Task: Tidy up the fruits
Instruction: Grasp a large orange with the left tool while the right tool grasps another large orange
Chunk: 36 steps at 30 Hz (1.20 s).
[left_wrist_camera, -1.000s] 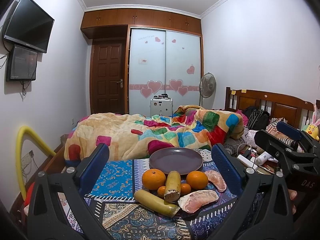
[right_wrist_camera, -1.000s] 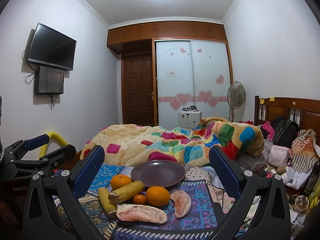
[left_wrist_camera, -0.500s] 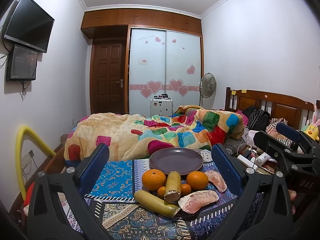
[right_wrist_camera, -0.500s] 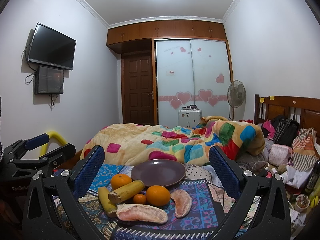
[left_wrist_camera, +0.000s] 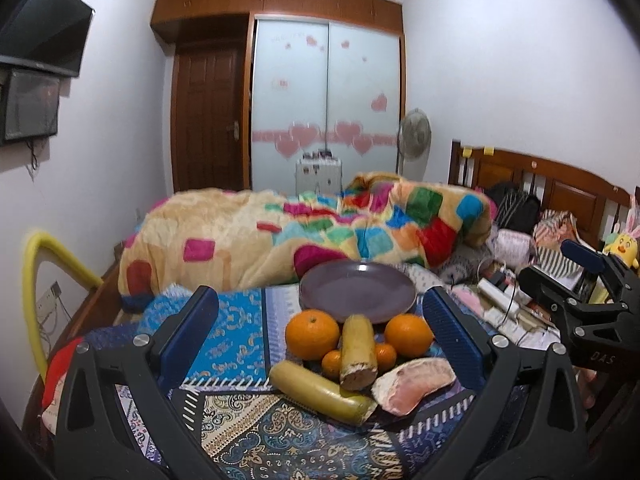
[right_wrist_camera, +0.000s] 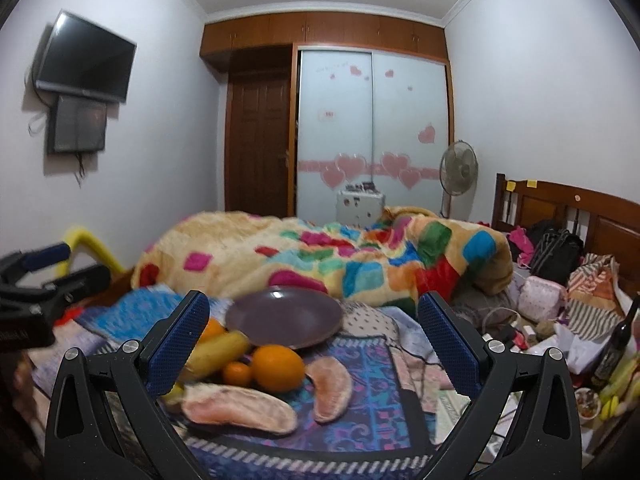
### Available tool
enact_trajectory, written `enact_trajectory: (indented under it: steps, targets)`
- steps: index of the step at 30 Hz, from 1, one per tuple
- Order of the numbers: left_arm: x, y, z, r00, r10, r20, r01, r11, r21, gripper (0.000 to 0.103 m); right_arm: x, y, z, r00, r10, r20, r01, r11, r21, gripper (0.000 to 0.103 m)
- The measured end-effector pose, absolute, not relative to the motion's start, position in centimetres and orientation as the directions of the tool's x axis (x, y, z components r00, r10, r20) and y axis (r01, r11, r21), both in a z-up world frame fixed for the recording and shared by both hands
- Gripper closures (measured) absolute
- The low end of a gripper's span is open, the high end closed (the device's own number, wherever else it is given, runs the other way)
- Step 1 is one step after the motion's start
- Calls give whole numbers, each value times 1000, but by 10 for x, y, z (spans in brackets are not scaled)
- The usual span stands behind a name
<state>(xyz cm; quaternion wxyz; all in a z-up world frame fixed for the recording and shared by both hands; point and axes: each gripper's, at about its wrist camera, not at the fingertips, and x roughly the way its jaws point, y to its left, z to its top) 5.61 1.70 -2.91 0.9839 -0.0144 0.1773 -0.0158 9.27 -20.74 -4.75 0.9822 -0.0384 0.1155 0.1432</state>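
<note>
I was working in a lived-in home bedroom: a bed with a carved wooden headboard (right_wrist_camera: 568, 208) and a patchwork fleece blanket (right_wrist_camera: 320, 256), a sliding frosted wardrobe with pink hearts (right_wrist_camera: 372, 132), a wall-mounted black television (right_wrist_camera: 86, 58), a standing fan (right_wrist_camera: 458, 170).

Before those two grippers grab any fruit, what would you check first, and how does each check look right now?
1. Left gripper open wide enough for fruit: ok, empty.
2. Right gripper open: ok, empty.
3. Plate free to receive fruit: ok, nothing on it.
4. Fruit within view: ok; big oranges, bananas and pomelo segments lie on the patterned cloth in front of the plate.
5. Fruit separated for a clean grasp: not ok; oranges and bananas are bunched together, touching.
6. Right camera sharpness: not ok; its picture is blurred.
</note>
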Motion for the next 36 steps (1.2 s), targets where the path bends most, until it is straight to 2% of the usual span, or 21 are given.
enact_trajectory:
  steps: [6,11,16,23,25,30,36]
  targets:
    - [91,25,-54,887,-44,-459,31,999,-37,0,118,-210,-70,911,234,-339,-282,955,-97,0]
    - [114,24,-73,844,-66,-533,54,998,-38,12,142,-216,-89,872,247,-423,-304,950,-72,0]
    - [132,15,-86,817,-88,-571,83,996,-34,17,159,-221,-106,826,260,-501,-326,944,-46,0]
    - [163,21,-100,760,-110,-641,88,994,-66,37,175,-214,-116,746,343,-571,-406,914,18,14]
    - [170,25,-102,746,-109,-656,84,994,-70,39,177,-208,-115,730,367,-577,-431,902,28,18]
    - [179,35,-107,717,-101,-690,79,995,-63,39,185,-192,-116,698,407,-589,-482,876,35,19]
    - [184,46,-113,692,-102,-715,78,995,-66,39,202,-174,-126,637,421,-646,-516,855,49,28]
